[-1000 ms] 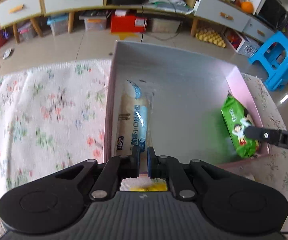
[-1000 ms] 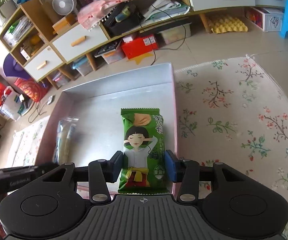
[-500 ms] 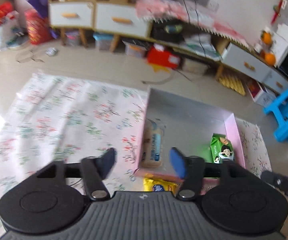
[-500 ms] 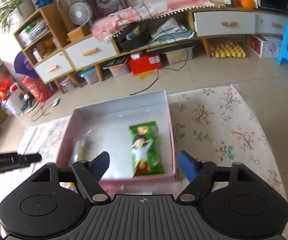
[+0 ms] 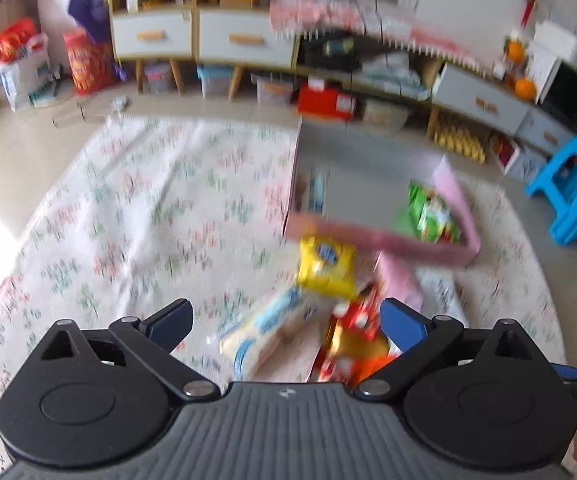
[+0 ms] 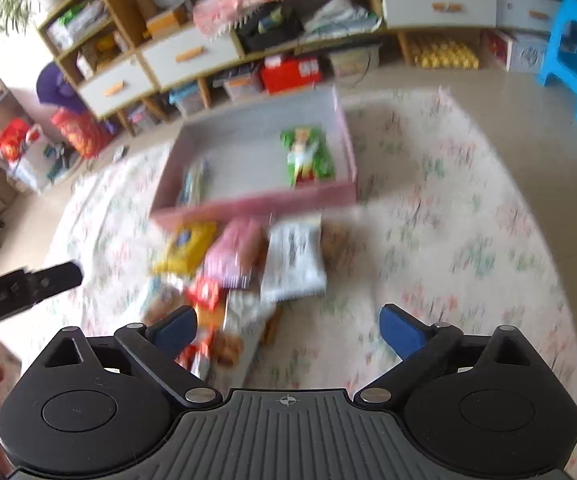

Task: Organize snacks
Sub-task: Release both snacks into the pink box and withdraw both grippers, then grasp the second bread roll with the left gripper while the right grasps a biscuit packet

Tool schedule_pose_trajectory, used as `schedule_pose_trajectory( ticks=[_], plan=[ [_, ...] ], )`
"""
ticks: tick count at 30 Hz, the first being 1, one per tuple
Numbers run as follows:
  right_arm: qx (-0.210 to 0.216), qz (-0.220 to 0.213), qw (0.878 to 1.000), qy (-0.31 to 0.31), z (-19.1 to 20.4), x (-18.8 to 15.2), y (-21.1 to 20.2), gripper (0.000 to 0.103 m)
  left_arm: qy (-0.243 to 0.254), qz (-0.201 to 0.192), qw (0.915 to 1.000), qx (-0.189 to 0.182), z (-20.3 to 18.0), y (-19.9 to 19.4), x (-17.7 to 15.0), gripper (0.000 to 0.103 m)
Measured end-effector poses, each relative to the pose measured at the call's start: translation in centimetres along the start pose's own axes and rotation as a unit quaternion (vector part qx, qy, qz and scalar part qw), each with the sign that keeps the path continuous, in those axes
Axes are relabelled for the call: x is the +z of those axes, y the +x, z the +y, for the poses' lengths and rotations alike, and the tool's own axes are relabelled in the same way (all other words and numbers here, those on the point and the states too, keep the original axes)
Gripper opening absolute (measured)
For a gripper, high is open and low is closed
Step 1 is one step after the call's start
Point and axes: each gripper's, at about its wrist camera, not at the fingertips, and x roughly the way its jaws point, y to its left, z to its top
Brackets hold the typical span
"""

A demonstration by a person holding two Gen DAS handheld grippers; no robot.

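Right wrist view shows the floral cloth (image 6: 468, 220) that covers the table, and on it the pink box (image 6: 256, 204) with a grey inside, which lies far ahead of both tongs. Inside the box a green snack pack (image 6: 308, 156) rests by the right wall and a long pale pack (image 6: 194, 178) by the left wall, both with the long axis pointing away from the cameras. Between the box and the tongs lies a loose pile of snacks: a white pack (image 6: 294, 260), a yellow pack (image 6: 186, 246), a pink pack (image 6: 234, 256) and a small red pack (image 6: 204, 294); all are blurred. The right tongs (image 6: 288, 326) are wide open and hold nothing, and the pile sits ahead and toward their left finger. The left tongs (image 5: 284, 320) are wide open and empty too, with a pale blue pack (image 5: 272, 330) and a red pack (image 5: 352, 340) directly between the fingers, its long axis diagonal. I judge the left tongs are nearer for the next pick.
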Motion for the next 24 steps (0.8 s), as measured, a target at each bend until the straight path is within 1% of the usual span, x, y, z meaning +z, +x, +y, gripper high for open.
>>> schedule_pose_trajectory(
  ticks=[2, 5, 7, 9, 12, 14, 16, 18, 20, 24],
  plan=[
    [-0.001, 0.003, 1.000, -0.011, 0.5, -0.1, 0.3, 0.099, -0.008, 0.019, 0.9997, -0.011, 0.9, 1.0, 0.3, 0.096],
    [-0.019, -0.001, 0.999, -0.038, 1.4, -0.3, 0.7, 0.099, -0.014, 0.020, 0.9997, -0.008, 1.2, 1.3, 0.3, 0.096],
    [-0.016, 0.005, 0.999, -0.040, 1.6, -0.4, 1.0, 0.099, -0.011, 0.030, 0.9994, -0.015, 1.2, 1.6, 0.0, 0.096],
    [-0.010, 0.011, 0.999, -0.033, 1.5, -0.4, 1.3, 0.099, -0.017, 0.035, 0.9991, -0.018, 1.1, 1.8, -0.4, 0.096],
    [-0.014, 0.017, 0.999, -0.028, 1.5, -0.8, 1.8, 0.099, -0.016, 0.044, 0.9986, -0.023, 1.3, 2.1, -1.0, 0.096],
    [-0.015, 0.023, 0.999, -0.026, 1.4, -0.8, 2.2, 0.099, -0.019, 0.042, 0.9987, -0.021, 1.6, 2.1, -1.1, 0.094],
    [-0.014, 0.024, 1.000, -0.006, 0.8, -0.7, 2.4, 0.099, -0.020, 0.037, 0.9990, -0.017, 1.8, 2.0, -1.2, 0.093],
    [-0.006, 0.034, 0.999, 0.015, 0.1, -0.7, 2.8, 0.099, -0.015, 0.033, 0.9992, -0.015, 1.8, 2.1, -1.2, 0.087],
    [-0.009, 0.043, 0.999, 0.029, -0.4, -0.7, 3.3, 0.099, -0.009, 0.036, 0.9992, -0.010, 1.8, 2.4, -1.2, 0.081],
    [-0.017, 0.046, 0.998, 0.036, -0.7, -0.5, 3.8, 0.099, -0.007, 0.041, 0.9991, -0.007, 2.0, 2.7, -1.2, 0.078]
  ],
)
